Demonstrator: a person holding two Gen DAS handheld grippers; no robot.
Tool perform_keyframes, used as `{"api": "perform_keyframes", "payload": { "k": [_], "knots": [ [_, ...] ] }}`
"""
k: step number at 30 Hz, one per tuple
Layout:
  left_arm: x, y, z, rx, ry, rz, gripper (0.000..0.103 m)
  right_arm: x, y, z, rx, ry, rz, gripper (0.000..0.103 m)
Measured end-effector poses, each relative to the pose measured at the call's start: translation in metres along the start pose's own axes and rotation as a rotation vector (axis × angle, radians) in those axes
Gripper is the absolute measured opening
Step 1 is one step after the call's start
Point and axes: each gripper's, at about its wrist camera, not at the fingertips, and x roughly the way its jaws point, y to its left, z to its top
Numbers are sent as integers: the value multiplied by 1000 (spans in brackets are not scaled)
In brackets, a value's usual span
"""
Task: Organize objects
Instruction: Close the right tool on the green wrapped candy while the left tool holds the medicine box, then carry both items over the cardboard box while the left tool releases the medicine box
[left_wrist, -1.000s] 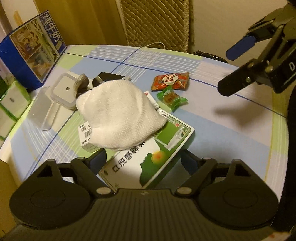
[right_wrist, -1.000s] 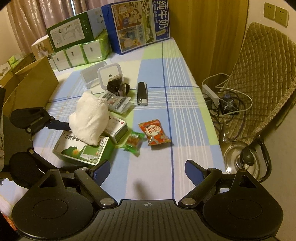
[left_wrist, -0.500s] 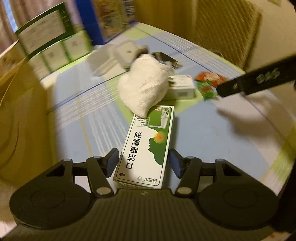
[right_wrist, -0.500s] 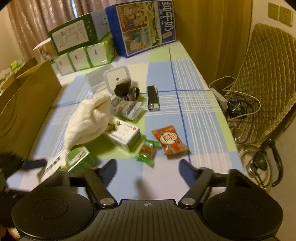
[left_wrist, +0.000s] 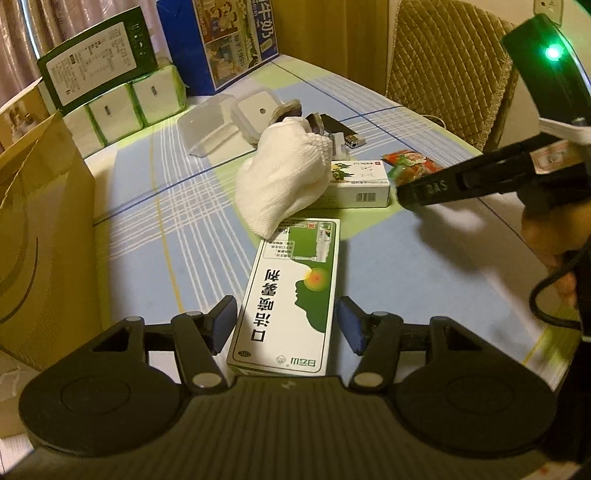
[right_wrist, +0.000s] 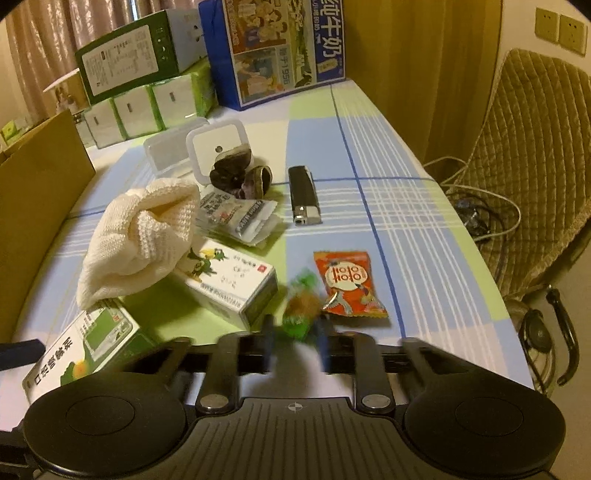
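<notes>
Two blue-padded fingers (left_wrist: 223, 319) of the left gripper (left_wrist: 286, 325) flank the near end of the green-and-white box (left_wrist: 291, 295) — jaws spread, whether touching it I cannot tell. It lies near the tabletop's (left_wrist: 424, 266) front edge, its far end under the white cloth (left_wrist: 282, 184). The right gripper (right_wrist: 295, 345), blurred, stands narrowed around the green candy (right_wrist: 301, 310) beside the orange snack packet (right_wrist: 349, 284) — grip uncertain.

A home — checked tablecloth (right_wrist: 406, 221), quilted chair (right_wrist: 535, 166), curtains (right_wrist: 37, 55), snacks (right_wrist: 347, 284).
</notes>
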Motion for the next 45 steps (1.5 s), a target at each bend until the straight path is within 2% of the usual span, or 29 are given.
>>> {"api": "perform_keyframes", "payload": {
  "k": [5,8,9,11,12,13,21,23,24,35,39,45],
  "knots": [
    [2,1,2,17,-6,-20,59,-17,6,-16,12,12,22,7],
    [4,3,2,27,-5,-26,59,-23,10,-17,-6,-37,-14,9],
    [5,3,2,27,-4,-25,59,-22,10,-16,-5,-45,-20,12],
    [6,5,3,25,-3,-27,60,-17,7,-13,-8,-57,-29,27],
    [7,6,3,22,-2,-27,61,-14,6,-11,-15,-61,-38,39],
    [7,7,4,17,-2,-32,61,-12,5,-9,-20,-67,-45,42],
    [16,9,7,-1,19,-57,58,12,-1,6,-54,-53,-37,41],
    [16,8,8,3,17,-58,56,13,1,8,-69,-49,-37,25],
    [16,7,8,5,17,-58,56,12,3,7,-74,-41,-41,22],
    [22,6,11,-3,29,-63,56,-23,18,-29,-7,-3,-1,22],
    [29,7,17,-19,52,-78,51,-25,21,-33,5,-12,1,22],
    [18,3,12,-10,63,-58,50,-38,22,-35,20,-29,11,21]
  ]
}}
